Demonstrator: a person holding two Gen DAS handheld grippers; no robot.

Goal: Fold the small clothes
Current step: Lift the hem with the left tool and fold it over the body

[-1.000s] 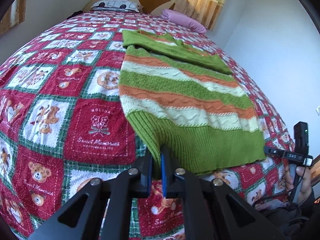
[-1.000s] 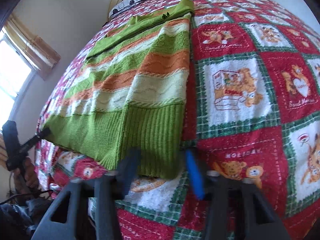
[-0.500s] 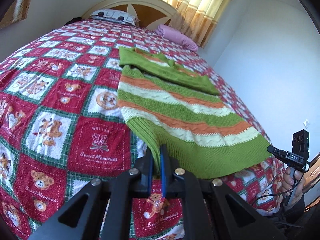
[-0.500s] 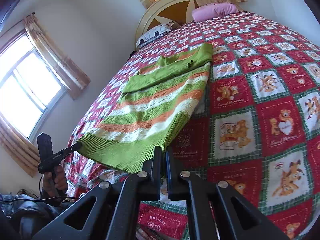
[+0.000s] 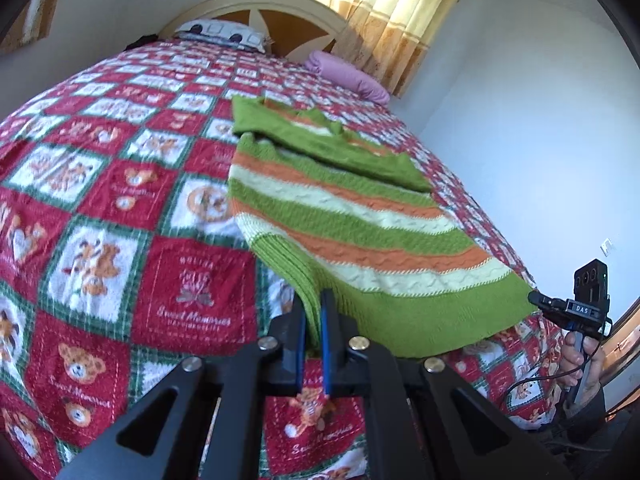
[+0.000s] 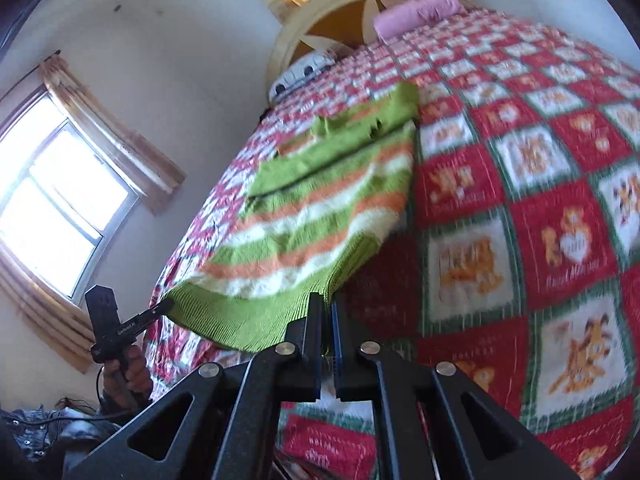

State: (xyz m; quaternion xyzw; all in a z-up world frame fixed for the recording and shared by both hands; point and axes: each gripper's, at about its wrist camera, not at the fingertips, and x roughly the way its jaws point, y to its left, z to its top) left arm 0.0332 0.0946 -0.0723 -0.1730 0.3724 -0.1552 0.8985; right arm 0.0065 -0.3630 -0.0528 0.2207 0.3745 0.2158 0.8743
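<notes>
A green, orange and cream striped knit sweater (image 5: 344,216) lies on the bed with its sleeves folded across the chest; it also shows in the right wrist view (image 6: 320,216). My left gripper (image 5: 313,312) is shut on one corner of the green ribbed hem. My right gripper (image 6: 327,312) is shut on the other hem corner. Both hold the hem raised off the quilt, while the collar end still rests on the bed. Each gripper shows in the other's view, the right one (image 5: 538,300) and the left one (image 6: 166,304), at the far hem corner.
The bed carries a red, white and green teddy-bear quilt (image 5: 100,208). A pink pillow (image 5: 348,78) and a patterned pillow (image 5: 220,34) lie by the wooden headboard (image 5: 276,20). A window (image 6: 56,208) is in the wall beside the bed.
My right gripper was open at the hem, then shut on it. Both grippers have lifted the hem off the quilt and the views have tilted upward.
</notes>
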